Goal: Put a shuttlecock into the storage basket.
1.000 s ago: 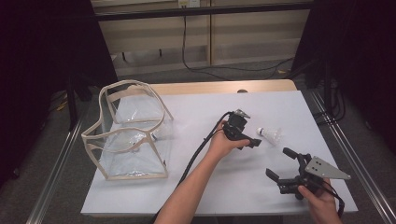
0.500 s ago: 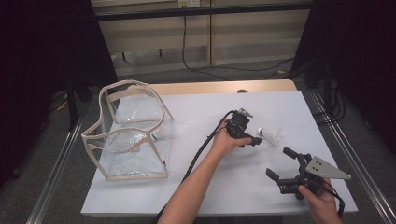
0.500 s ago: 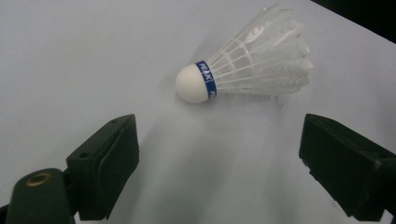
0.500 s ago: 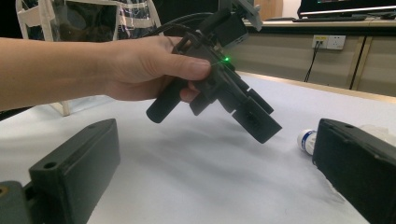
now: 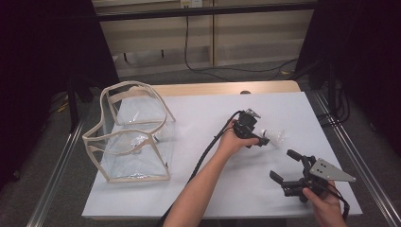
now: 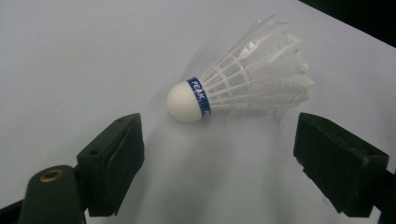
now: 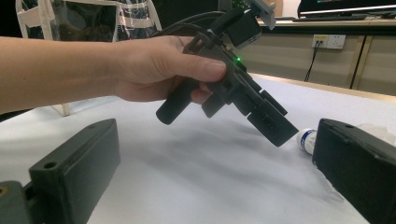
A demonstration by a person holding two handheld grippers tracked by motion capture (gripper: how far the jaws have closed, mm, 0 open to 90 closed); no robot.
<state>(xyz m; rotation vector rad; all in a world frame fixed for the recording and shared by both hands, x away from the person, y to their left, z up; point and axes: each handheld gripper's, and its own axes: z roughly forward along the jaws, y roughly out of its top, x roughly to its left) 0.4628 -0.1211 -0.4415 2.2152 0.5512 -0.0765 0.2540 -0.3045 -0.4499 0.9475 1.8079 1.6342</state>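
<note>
Left tool (image 6: 219, 154), jaws apart but just closing in, straddles the white shuttlecock (image 6: 243, 79) lying untouched on the tabletop (image 5: 198, 118), so grasping is left; right tool (image 5: 289, 168) waits released nearby.

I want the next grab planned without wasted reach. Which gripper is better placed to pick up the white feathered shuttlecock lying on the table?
Left. The left gripper points at the white feathered shuttlecock, which lies just beyond its spread jaws; these have just been closing with nothing between them. The right gripper sits nearer the table's front edge, jaws open and empty.
</note>
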